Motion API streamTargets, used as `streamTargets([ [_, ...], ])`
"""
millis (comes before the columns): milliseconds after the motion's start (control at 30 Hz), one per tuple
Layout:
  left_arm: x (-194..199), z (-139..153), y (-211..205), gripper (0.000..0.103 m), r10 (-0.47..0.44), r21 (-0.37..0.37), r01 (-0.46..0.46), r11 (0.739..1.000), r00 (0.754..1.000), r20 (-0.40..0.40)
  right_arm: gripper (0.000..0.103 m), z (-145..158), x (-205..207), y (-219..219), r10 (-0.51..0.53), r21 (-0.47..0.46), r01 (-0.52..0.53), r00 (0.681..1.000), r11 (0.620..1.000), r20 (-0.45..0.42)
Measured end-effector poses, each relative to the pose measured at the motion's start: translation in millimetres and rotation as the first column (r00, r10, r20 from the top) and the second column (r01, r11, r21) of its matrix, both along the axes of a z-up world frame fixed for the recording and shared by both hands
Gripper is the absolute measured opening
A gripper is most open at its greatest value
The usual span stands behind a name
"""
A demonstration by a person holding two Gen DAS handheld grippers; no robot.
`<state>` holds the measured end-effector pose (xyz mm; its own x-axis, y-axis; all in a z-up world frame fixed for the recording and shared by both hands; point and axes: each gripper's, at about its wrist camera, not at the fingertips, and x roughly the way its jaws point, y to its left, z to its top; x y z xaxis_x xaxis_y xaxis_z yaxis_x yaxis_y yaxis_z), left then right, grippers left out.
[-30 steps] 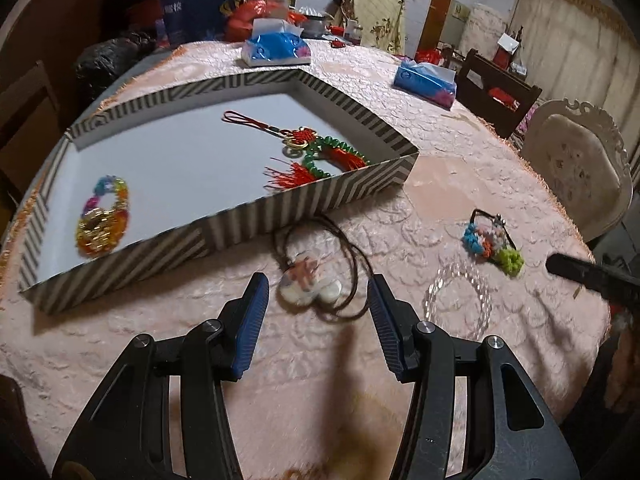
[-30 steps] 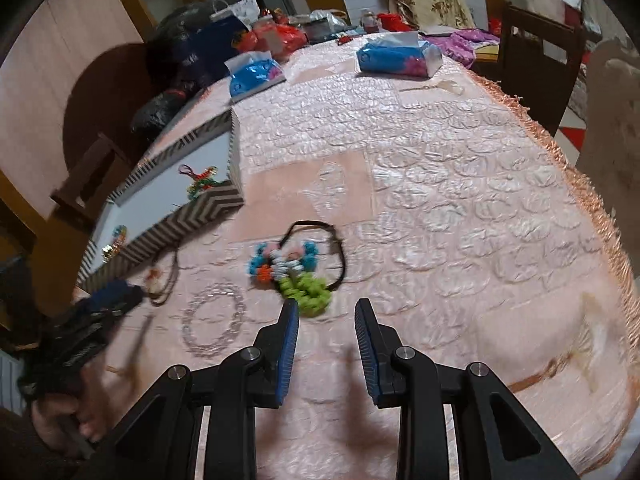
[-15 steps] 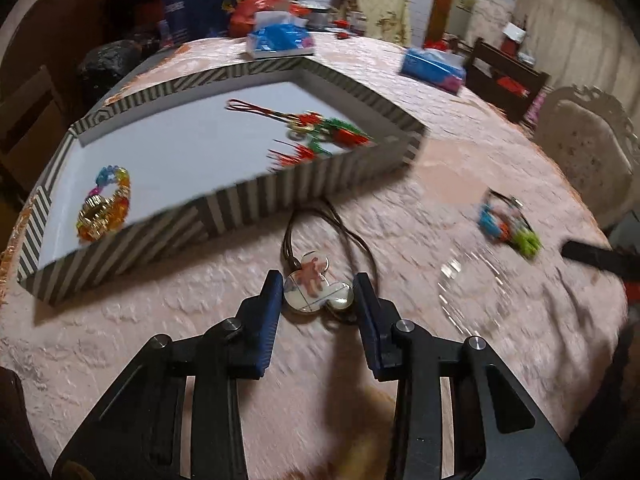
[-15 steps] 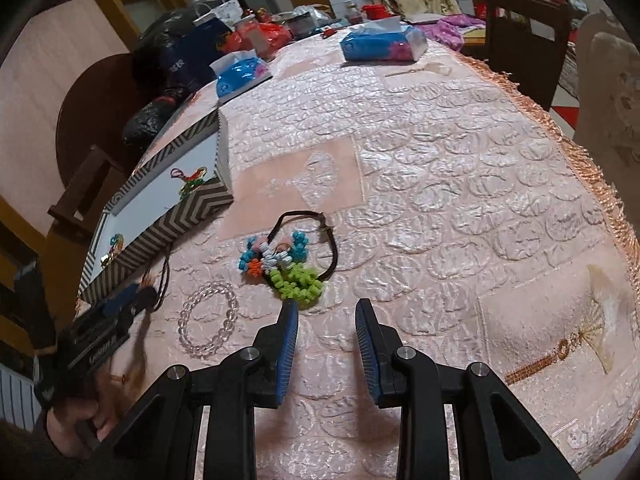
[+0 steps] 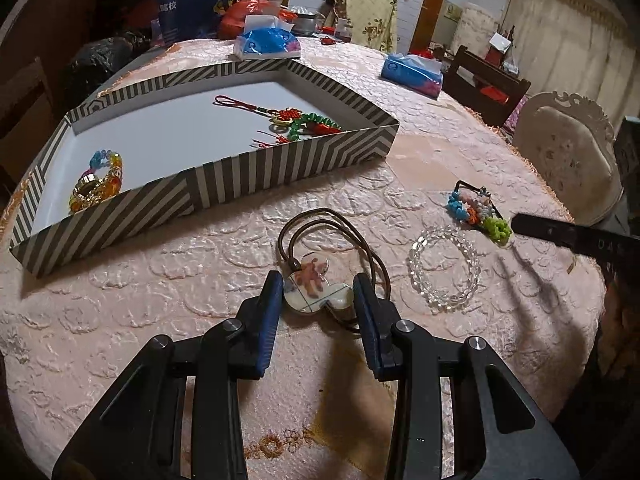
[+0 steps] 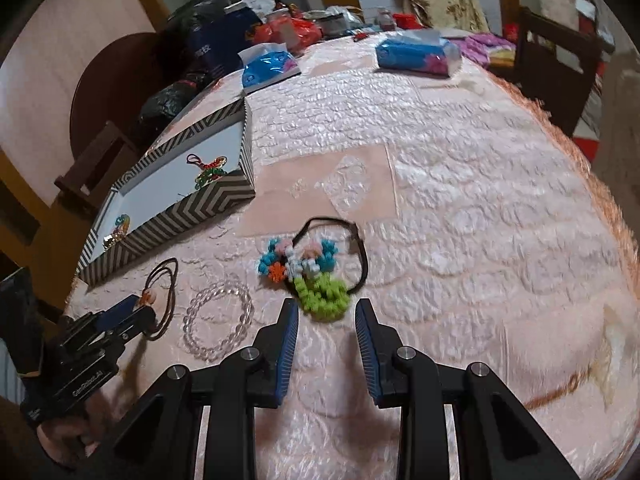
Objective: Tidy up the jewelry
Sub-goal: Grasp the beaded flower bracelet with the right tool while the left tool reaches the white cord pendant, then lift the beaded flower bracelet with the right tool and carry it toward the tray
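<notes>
Left claw (image 5: 316, 294) down at surface (image 5: 160, 300), jaws just closed in, now clamped on pendant (image 5: 310, 286); blue pads touching both its flanks. Pendant flat on pink cloth, pale w/ small reddish figure on it, brown cord (image 5: 320, 220) looping away toward box. Just right of pendant: clear bead bracelet (image 5: 442, 266), lying flat, apart from cord. Further right: multicolour bead piece (image 5: 478, 212) w/ green cluster & black band, near tip of other claw seen at right edge.

Right claw (image 6: 326, 316) jaws apart, nothing btwn them, hovering just short of green cluster of bead piece (image 6: 308, 270); not touching. Clear bracelet (image 6: 218, 324) to its left, then left claw (image 6: 132, 312) w/ a hand (image 6: 64, 436) below it, low left in right wrist view.

Beyond pendant: striped box (image 5: 220, 184), shallow, white inside. Near-left corner inside: rainbow bracelet (image 5: 96, 186) w/ gold bit. Far-right inside: red knot charm (image 5: 284, 116) w/ green bead ring (image 5: 312, 124), touching or overlapping, close to right wall.

Far end of surface: two blue tissue packs (image 5: 266, 42), (image 5: 412, 74), well apart. Behind: bags, clutter, dark chair (image 5: 486, 84); padded pale chair (image 5: 568, 160) at right.
</notes>
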<state>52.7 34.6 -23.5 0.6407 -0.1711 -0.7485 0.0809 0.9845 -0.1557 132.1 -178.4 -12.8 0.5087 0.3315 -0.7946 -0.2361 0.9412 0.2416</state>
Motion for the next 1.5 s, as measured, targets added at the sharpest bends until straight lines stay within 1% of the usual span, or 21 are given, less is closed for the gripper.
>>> streamTargets([
  [100,0.0,-0.4,2.5,0.035,0.001,-0.012,-0.001,1.000,1.000,-0.001,0.028,2.3,6.7,7.7,0.026,-0.023,-0.025,0.999,0.999,0.033],
  [200,-0.1,-0.5,3.1,0.035,0.002,-0.016,-0.002,1.000,1.000,-0.001,0.028,4.7,12.3,18.9,0.081,-0.014,-0.080,0.995,0.997,0.056],
  [267,-0.1,-0.5,3.4,0.035,0.003,-0.018,-0.003,1.000,1.000,-0.001,0.028,4.0,14.1,28.7,0.119,-0.039,-0.116,0.990,0.992,0.070],
  [367,0.3,-0.7,3.2,0.035,0.002,-0.017,-0.002,1.000,1.000,-0.001,0.028,-5.2,18.9,38.5,0.146,-0.090,-0.141,0.988,0.986,0.047],
  [400,0.3,-0.7,3.4,0.035,0.003,-0.017,-0.003,1.000,1.000,-0.001,0.028,-11.2,21.2,38.9,0.141,-0.105,-0.138,0.990,0.985,0.022],
  [433,0.2,-0.7,3.2,0.035,0.003,-0.018,-0.003,1.000,1.000,-0.001,0.028,-12.4,20.8,38.0,0.141,-0.101,-0.137,0.989,0.985,0.036],
  [500,0.4,-0.6,3.1,0.035,0.003,-0.018,-0.003,1.000,1.000,-0.001,0.027,-13.2,21.5,37.3,0.144,-0.101,-0.141,0.989,0.985,0.026],
  [533,0.3,-0.7,3.2,0.035,0.002,-0.017,-0.002,1.000,1.000,-0.001,0.022,-13.8,21.0,37.1,0.144,-0.109,-0.140,0.989,0.984,0.029],
  [567,0.2,-0.7,3.5,0.035,0.002,-0.018,-0.002,1.000,1.000,-0.001,0.012,-14.3,20.6,36.6,0.142,-0.120,-0.137,0.989,0.983,0.031],
  [600,0.1,-0.7,3.9,0.035,0.003,-0.019,-0.003,1.000,1.000,-0.001,0.005,-14.7,20.1,35.4,0.141,-0.125,-0.136,0.990,0.983,0.028],
  [667,0.1,-0.7,3.5,0.035,0.002,-0.018,-0.002,1.000,1.000,-0.001,0.005,-13.3,16.7,28.8,0.128,-0.088,-0.126,0.992,0.988,0.018],
  [767,0.2,-0.7,3.5,0.035,0.002,-0.015,-0.002,1.000,1.000,-0.001,0.005,0.4,6.5,21.2,0.109,-0.053,-0.106,0.992,0.993,0.064],
  [900,0.2,-1.0,3.0,0.035,0.002,-0.007,-0.002,1.000,1.000,-0.001,0.005,24.5,-7.2,-1.0,0.040,0.069,-0.050,0.990,0.996,0.135],
  [1000,0.2,-1.5,1.8,0.035,0.003,-0.003,-0.003,1.000,1.000,-0.001,0.005,33.5,-11.3,-18.2,-0.016,0.137,-0.005,0.988,0.991,0.151],
  [1100,0.3,-1.6,1.5,0.035,0.002,-0.003,-0.002,1.000,1.000,-0.001,0.005,40.9,-14.9,-25.4,-0.043,0.160,0.016,0.985,0.987,0.165],
  [1267,0.3,-1.5,1.6,0.035,0.002,-0.004,-0.002,1.000,1.000,-0.001,0.005,43.8,-18.7,-27.3,-0.074,0.159,0.046,0.981,0.986,0.177],
  [1300,0.3,-1.5,1.7,0.035,0.002,-0.004,-0.002,1.000,1.000,-0.001,0.005,47.5,-21.7,-27.5,-0.079,0.148,0.050,0.977,0.988,0.200],
  [1333,0.3,-1.5,1.6,0.035,0.002,-0.003,-0.002,1.000,1.000,-0.001,0.005,54.5,-27.0,-26.8,-0.086,0.134,0.054,0.966,0.990,0.244],
  [1433,0.3,-1.7,1.5,0.035,0.002,-0.001,-0.002,1.000,1.000,-0.001,0.005,69.6,-37.1,-25.6,-0.069,0.130,0.027,0.942,0.991,0.327],
  [1500,0.2,-1.9,1.6,0.035,0.002,-0.001,-0.002,1.000,1.000,-0.001,0.005,69.1,-37.4,-24.4,-0.056,0.129,0.014,0.944,0.992,0.324],
])
